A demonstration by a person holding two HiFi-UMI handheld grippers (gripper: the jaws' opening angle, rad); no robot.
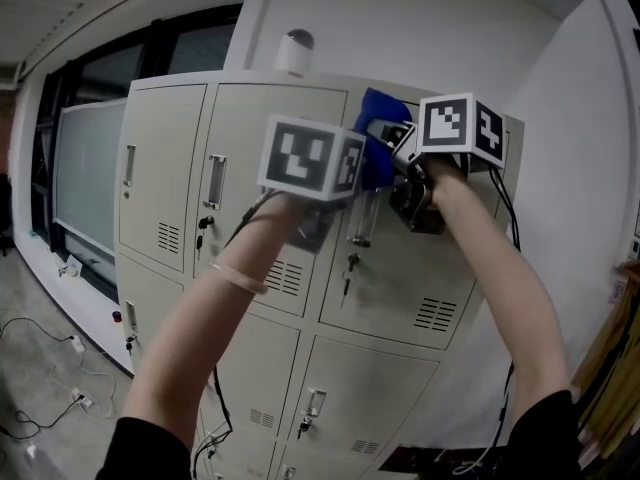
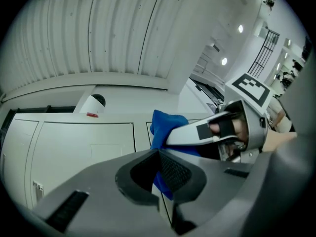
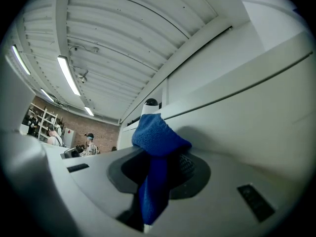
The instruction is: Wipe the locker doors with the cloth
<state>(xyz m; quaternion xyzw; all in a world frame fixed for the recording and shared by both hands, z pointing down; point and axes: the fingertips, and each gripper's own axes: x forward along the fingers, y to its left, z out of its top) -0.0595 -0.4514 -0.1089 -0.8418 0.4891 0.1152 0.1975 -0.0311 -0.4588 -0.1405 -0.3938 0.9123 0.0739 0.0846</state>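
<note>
A beige bank of lockers [image 1: 250, 268] stands against a white wall. My right gripper [image 3: 158, 157] is shut on a blue cloth [image 3: 155, 137], which bunches above the jaws and hangs down between them. In the head view the cloth [image 1: 375, 133] is held up against the top of an upper locker door [image 1: 400, 258], under the right marker cube [image 1: 460, 126]. My left gripper [image 2: 159, 154] is raised just left of it, jaws shut with nothing between them; its view shows the cloth [image 2: 165, 125] and the right gripper's white finger [image 2: 197, 131] beyond.
A white cylinder with a dark dome [image 1: 294, 53] stands on top of the lockers. Keys hang from door locks [image 1: 351, 266]. Cables lie on the floor at the left [image 1: 60, 368] below a dark window. People stand far back in the room [image 3: 89, 144].
</note>
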